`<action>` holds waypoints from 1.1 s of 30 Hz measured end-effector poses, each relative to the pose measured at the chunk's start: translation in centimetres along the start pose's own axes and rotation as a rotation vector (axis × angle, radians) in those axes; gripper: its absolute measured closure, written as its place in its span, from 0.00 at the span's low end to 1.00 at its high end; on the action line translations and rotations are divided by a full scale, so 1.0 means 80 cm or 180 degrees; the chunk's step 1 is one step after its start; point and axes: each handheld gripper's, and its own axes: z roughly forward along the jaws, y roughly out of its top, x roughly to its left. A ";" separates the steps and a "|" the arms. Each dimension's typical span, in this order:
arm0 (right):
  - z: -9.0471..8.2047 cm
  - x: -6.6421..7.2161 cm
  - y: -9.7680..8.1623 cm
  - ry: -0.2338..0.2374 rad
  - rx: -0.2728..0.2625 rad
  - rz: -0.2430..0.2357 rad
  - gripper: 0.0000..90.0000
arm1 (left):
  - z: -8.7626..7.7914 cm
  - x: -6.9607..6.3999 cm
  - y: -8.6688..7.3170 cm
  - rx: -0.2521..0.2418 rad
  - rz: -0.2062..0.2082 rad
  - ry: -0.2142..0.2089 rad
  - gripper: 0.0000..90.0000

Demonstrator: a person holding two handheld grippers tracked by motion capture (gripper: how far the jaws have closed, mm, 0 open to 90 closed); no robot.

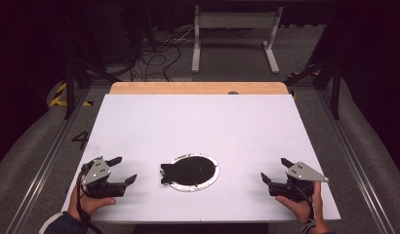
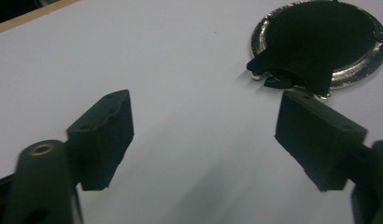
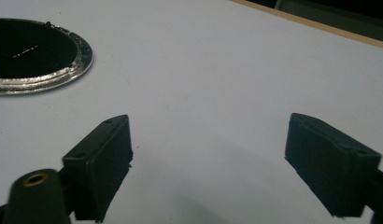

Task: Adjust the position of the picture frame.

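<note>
Both sets of jaws stand open with nothing between them. The left gripper (image 1: 119,169) rests at the near left of the tabletop (image 1: 198,122), its jaws aimed toward the middle; the right gripper (image 1: 274,170) sits at the near right, jaws likewise aimed inward.

Between them, close to the near edge and roughly centred, lies a silver ring (image 1: 213,175) with a black cloth (image 1: 188,169) over it. The cloth covers the ring's inside and spills over its left rim in a bunched, ragged tab (the only part lying off the ring on the bare tabletop). In the left gripper view the ring (image 2: 365,65) lies ahead and to the right of the jaws, with the cloth (image 2: 315,37) and its tab just beyond the right jaw. In the right gripper view the ring (image 3: 82,58) is off to the upper left, the cloth (image 3: 31,49) dark inside it, well apart from the jaws.

The tab points toward the left gripper, which is also the nearer of the two. I judge the left hand better placed to pinch that overhang, moving a little inward; the right would have to cross the ring's far rim first.
</note>
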 end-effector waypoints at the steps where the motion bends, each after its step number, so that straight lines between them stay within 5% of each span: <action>1: 0.001 0.001 -0.001 0.0023 0.0006 -0.0011 0.20 | 0.002 0.000 0.002 0.0022 0.0019 -0.0018 0.27; 7: 0.007 0.011 0.001 0.0124 0.0098 -0.0088 0.34 | 0.017 -0.005 0.011 0.0087 0.0152 -0.0074 0.40; 12: 0.013 0.017 0.002 0.0223 0.0180 -0.0084 0.55 | 0.028 0.000 0.021 0.0079 0.0209 -0.0182 0.65; 14: 0.018 0.025 0.003 0.0352 0.0215 -0.0115 0.73 | 0.040 0.001 0.030 0.0119 0.0239 -0.0266 0.77; 18: 0.028 0.040 0.006 0.0507 0.0282 -0.0152 0.82 | 0.059 -0.003 0.045 0.0183 0.0346 -0.0356 0.90; 25: 0.041 0.076 0.021 0.0760 0.0327 -0.0346 0.99 | 0.091 -0.010 0.064 0.0230 0.0366 -0.0431 0.95; 33: 0.062 0.113 0.034 0.1017 0.0354 -0.0431 1.00 | 0.117 -0.012 0.074 0.0302 0.0390 -0.0460 0.96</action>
